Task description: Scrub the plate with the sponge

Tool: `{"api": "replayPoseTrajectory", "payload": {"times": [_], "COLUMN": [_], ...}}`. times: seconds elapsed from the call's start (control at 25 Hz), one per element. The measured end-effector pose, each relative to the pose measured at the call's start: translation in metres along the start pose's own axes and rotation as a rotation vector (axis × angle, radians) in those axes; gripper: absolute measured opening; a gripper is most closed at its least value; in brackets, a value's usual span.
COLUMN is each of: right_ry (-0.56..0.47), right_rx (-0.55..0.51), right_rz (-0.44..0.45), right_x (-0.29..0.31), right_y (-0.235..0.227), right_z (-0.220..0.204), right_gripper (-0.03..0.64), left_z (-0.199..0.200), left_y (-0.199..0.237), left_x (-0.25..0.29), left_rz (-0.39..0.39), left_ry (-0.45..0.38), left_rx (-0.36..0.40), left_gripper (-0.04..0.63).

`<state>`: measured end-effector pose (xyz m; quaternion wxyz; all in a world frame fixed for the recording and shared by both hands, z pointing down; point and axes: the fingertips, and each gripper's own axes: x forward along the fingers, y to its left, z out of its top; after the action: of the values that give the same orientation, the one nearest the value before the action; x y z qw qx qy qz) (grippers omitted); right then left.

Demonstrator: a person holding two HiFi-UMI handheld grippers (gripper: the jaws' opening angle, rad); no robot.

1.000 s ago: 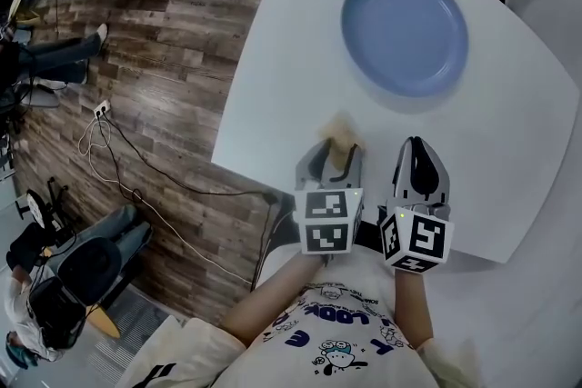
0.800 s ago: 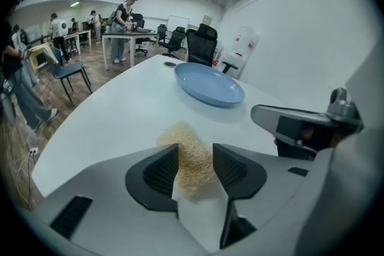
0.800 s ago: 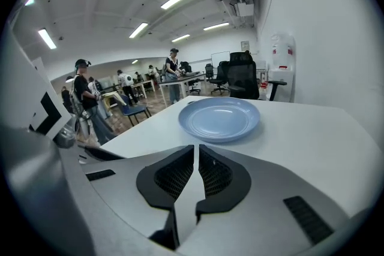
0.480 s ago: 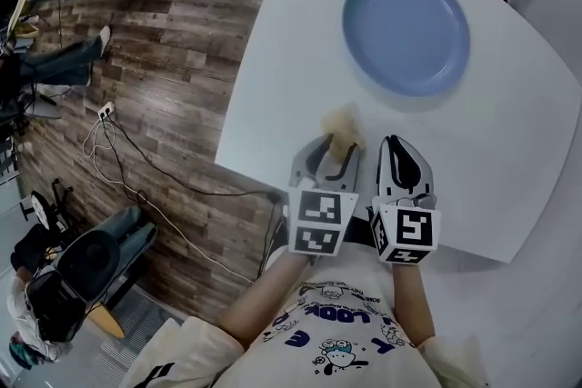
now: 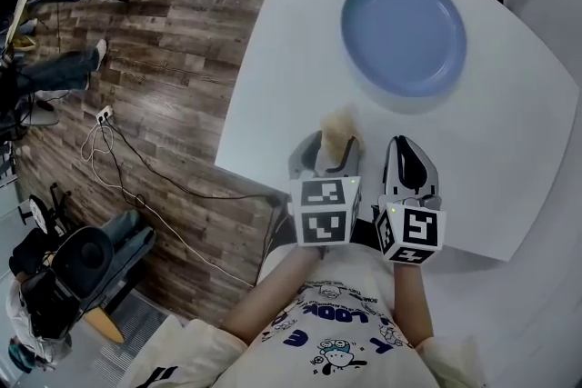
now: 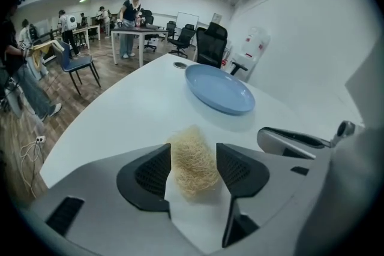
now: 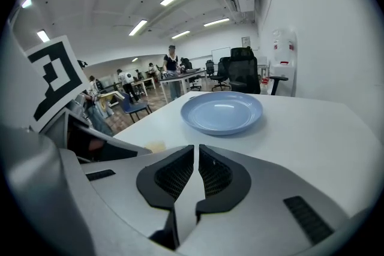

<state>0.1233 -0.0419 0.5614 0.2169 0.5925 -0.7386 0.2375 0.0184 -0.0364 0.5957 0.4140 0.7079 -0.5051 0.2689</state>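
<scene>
Head view: the round pale-blue plate (image 5: pixel 404 32) lies empty on the white table (image 5: pixel 264 114), and the straw-coloured fibrous sponge (image 5: pixel 341 127) sits on the tabletop well short of the plate, toward the person. The left gripper (image 5: pixel 329 145) reaches over the sponge. The right gripper (image 5: pixel 407 150) hangs just beside it, also short of the plate. The step in hand appears to be picking up the sponge; scrubbing has not begun.

Left gripper view: the jaws have just been opening and stand wide, with the sponge (image 6: pixel 192 162) between the pads and looking unsqueezed. Next they likely need to close firmly on the fibres, lift, and carry them forward to the plate (image 6: pixel 219 90). Whether the pads already brush the sponge's sides is hard to tell.

Right gripper view: the jaws are drawn together to a thin slit, holding nothing, pointing at the plate (image 7: pixel 222 112). The left gripper's body hides all but a pale scrap of the sponge.
</scene>
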Motion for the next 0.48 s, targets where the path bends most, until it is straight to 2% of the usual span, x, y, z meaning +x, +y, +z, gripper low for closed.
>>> {"api": "replayPoseTrajectory", "payload": {"times": [0.12, 0.28, 0.48], "right_ry": [-0.002, -0.003, -0.002], "right_rx": [-0.009, 0.006, 0.014], "right_rz": [-0.024, -0.046, -0.062], "right_x": [-0.002, -0.004, -0.007], "right_y": [-0.004, -0.008, -0.010], "right_z": [0.003, 0.005, 0.001], "right_gripper": [0.037, 0.037, 0.037], "left_z": [0.006, 0.003, -0.005], "left_y": [0.001, 0.002, 0.003], "left_x": [0.005, 0.013, 0.020], "left_rz": [0.021, 0.048, 0.089], "left_ry": [0.012, 0.052, 0.042], "left_rx": [-0.037, -0.038, 0.081], "left_gripper": [0.224, 0.224, 0.224]}}
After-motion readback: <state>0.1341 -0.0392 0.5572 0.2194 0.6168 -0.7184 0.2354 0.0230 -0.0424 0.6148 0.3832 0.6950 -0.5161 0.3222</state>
